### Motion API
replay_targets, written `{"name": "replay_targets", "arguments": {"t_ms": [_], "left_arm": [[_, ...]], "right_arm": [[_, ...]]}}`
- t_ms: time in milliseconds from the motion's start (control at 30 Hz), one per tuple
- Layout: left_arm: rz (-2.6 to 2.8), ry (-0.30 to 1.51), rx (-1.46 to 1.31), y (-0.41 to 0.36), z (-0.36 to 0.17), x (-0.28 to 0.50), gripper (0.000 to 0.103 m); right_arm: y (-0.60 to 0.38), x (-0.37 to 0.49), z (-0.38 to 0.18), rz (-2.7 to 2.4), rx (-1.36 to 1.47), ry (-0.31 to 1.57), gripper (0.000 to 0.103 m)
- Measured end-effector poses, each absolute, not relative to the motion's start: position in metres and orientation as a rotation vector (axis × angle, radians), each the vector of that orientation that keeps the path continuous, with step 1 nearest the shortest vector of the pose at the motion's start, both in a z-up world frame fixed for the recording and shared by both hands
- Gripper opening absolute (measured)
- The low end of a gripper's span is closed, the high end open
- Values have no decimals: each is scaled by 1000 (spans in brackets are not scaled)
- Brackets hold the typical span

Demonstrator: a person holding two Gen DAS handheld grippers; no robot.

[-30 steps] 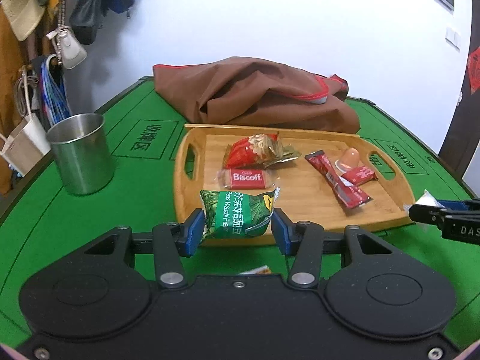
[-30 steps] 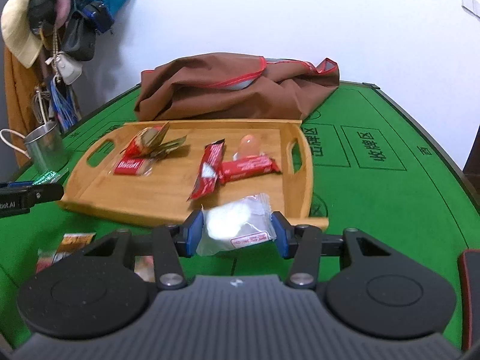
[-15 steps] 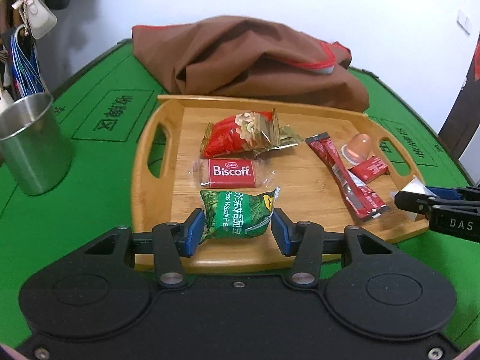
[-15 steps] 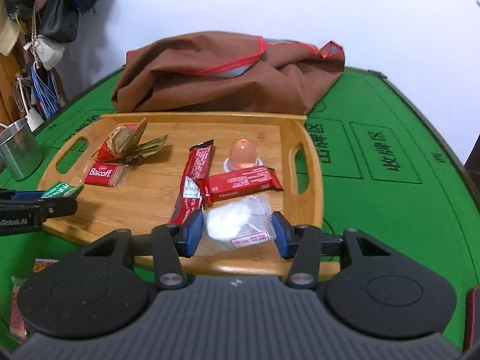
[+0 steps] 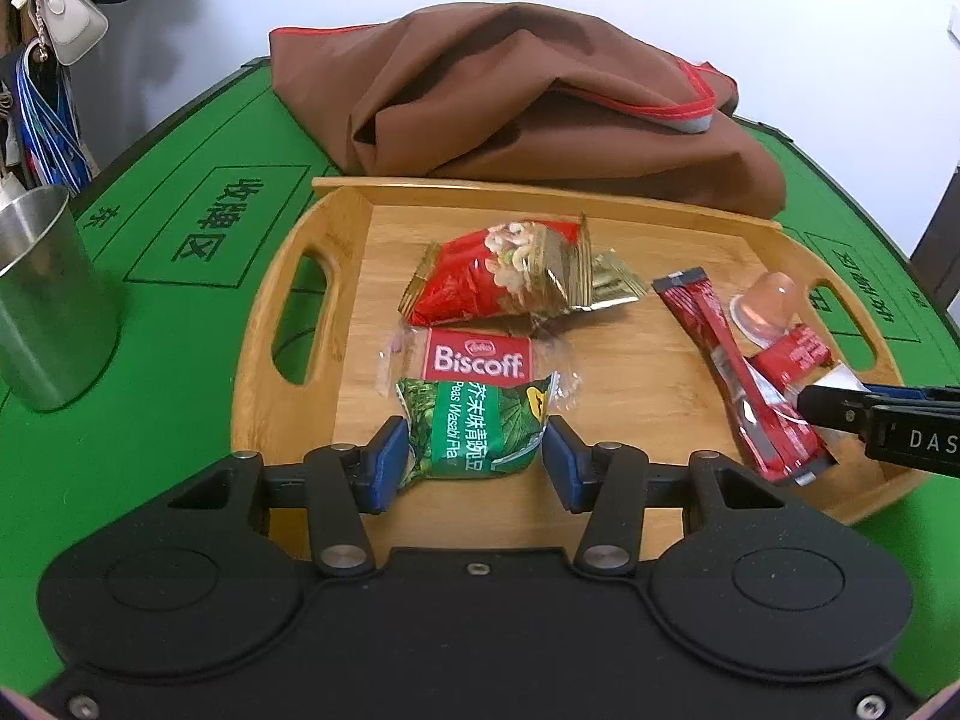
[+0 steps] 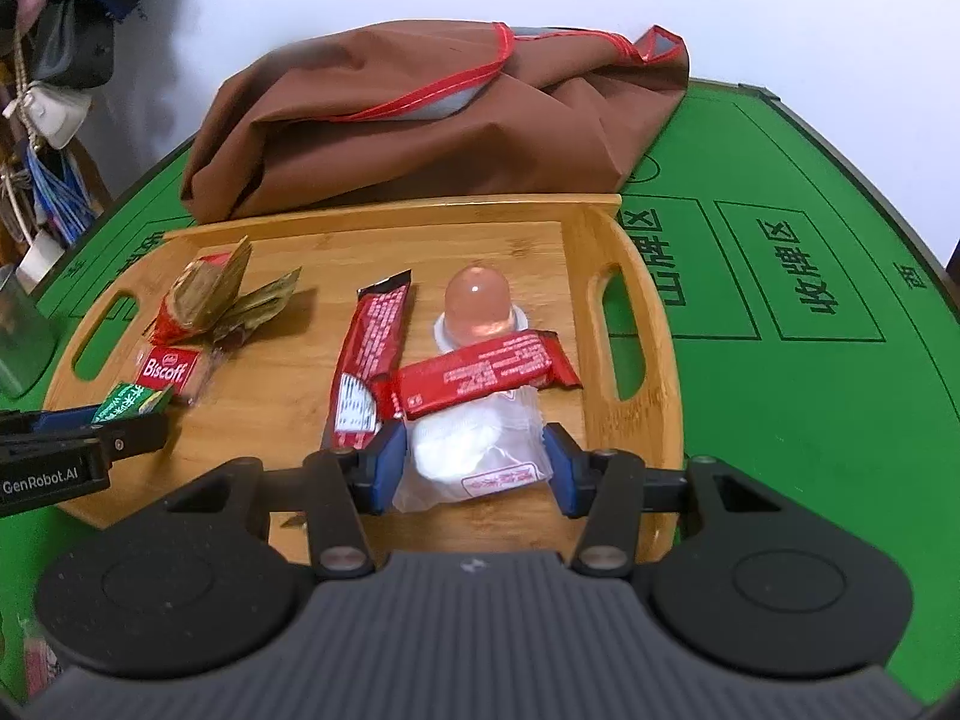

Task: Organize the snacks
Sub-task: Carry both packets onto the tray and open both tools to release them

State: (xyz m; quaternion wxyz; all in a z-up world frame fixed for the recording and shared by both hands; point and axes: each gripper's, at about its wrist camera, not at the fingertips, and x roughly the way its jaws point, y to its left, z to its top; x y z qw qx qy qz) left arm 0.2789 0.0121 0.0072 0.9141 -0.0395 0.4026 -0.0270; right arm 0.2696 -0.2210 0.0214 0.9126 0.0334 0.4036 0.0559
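Note:
My left gripper (image 5: 474,459) is shut on a green wasabi pea packet (image 5: 474,432) and holds it over the near left part of the wooden tray (image 5: 336,228), just before the Biscoff biscuit (image 5: 478,354). My right gripper (image 6: 477,462) is shut on a clear packet with a white sweet (image 6: 474,450), over the tray's (image 6: 636,444) near right part, against a red bar (image 6: 480,375). A red nut packet (image 5: 504,276), a red stick (image 5: 732,366) and a jelly cup (image 6: 478,303) lie on the tray.
A brown cloth bag (image 5: 516,102) lies behind the tray on the green table (image 6: 810,420). A steel cup (image 5: 42,294) stands left of the tray. Bags hang at the far left wall. A snack wrapper (image 6: 36,660) lies at the near left table edge.
Both grippers have moved forward over the tray with their packets. The green packet now sits close to the Biscoff biscuit, and the white packet has reached the red bar.

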Motion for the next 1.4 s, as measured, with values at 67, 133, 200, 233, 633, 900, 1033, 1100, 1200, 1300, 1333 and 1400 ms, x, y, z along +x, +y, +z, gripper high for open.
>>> {"name": "replay_targets", "arguments": {"t_ms": [67, 133, 200, 233, 633, 900, 1033, 1100, 1200, 1300, 1333, 1400], "left_arm": [[-49, 831, -85, 13, 7, 284, 48], [-43, 833, -87, 14, 7, 289, 48], [-33, 833, -86, 15, 7, 295, 48], [-29, 832, -86, 15, 7, 297, 48], [38, 848, -78, 17, 6, 338, 48], [40, 850, -66, 17, 6, 341, 51], [42, 851, -70, 18, 7, 341, 51], [43, 849, -69, 18, 7, 340, 51], [45, 847, -67, 19, 7, 339, 52], [50, 844, -60, 19, 7, 337, 56], [50, 841, -58, 20, 7, 336, 60], [45, 833, -52, 20, 9, 334, 66]], "right_arm": [[-221, 273, 20, 110, 73, 834, 53], [-222, 277, 19, 102, 77, 835, 53], [-222, 283, 18, 94, 86, 836, 53], [-222, 285, 18, 89, 89, 834, 53], [-218, 315, 19, 72, 87, 827, 53], [-211, 314, 19, 116, 42, 795, 53], [-210, 314, 19, 115, 41, 797, 54], [-210, 313, 18, 118, 40, 800, 54], [-208, 312, 15, 114, 30, 801, 57], [-208, 312, 14, 112, 30, 802, 62], [-209, 311, 13, 112, 34, 801, 63], [-209, 310, 14, 116, 39, 797, 73]]}}
